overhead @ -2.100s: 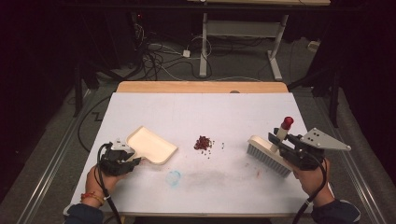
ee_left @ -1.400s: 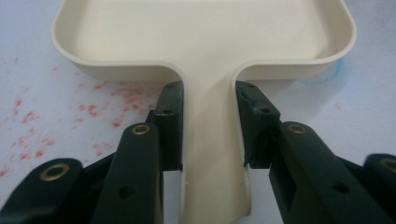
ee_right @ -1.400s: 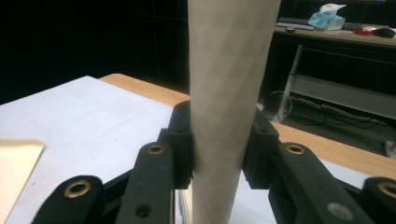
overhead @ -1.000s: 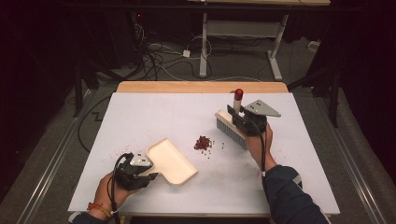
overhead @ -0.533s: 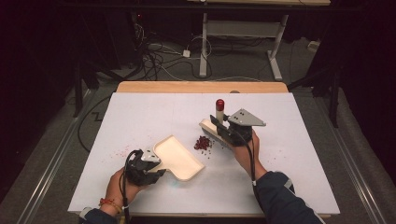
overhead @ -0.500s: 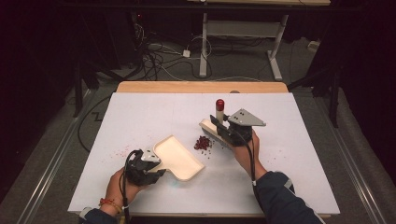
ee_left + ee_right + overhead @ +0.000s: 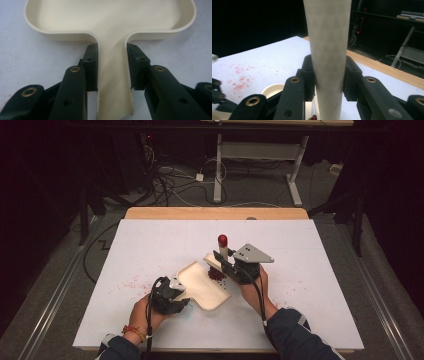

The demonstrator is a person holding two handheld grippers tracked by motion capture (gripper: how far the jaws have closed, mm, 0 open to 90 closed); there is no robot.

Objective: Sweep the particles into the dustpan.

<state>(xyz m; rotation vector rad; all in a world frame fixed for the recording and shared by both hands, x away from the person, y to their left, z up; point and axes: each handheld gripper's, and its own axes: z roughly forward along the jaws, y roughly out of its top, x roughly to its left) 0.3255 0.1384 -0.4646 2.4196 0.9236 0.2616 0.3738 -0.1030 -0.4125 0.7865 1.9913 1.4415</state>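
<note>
Now | left claw point(image 7: 111, 71) clamped on dustpan point(image 7: 202, 285) handle, pan flat on table point(image 7: 320, 270) | right claw point(image 7: 328, 75) clamped on brush point(image 7: 220, 257) handle, beside red crumbs point(image 7: 216, 274) | both light, stiff plastic; handles suit gripping

The high view looks forward and down on the table point(image 7: 150, 245) from above the person's side. The left gripper view sits close, looking along its jaws at the dustpan point(image 7: 110, 25). The right gripper view looks level past the brush handle point(image 7: 328, 50); all share the dustpan.
</note>
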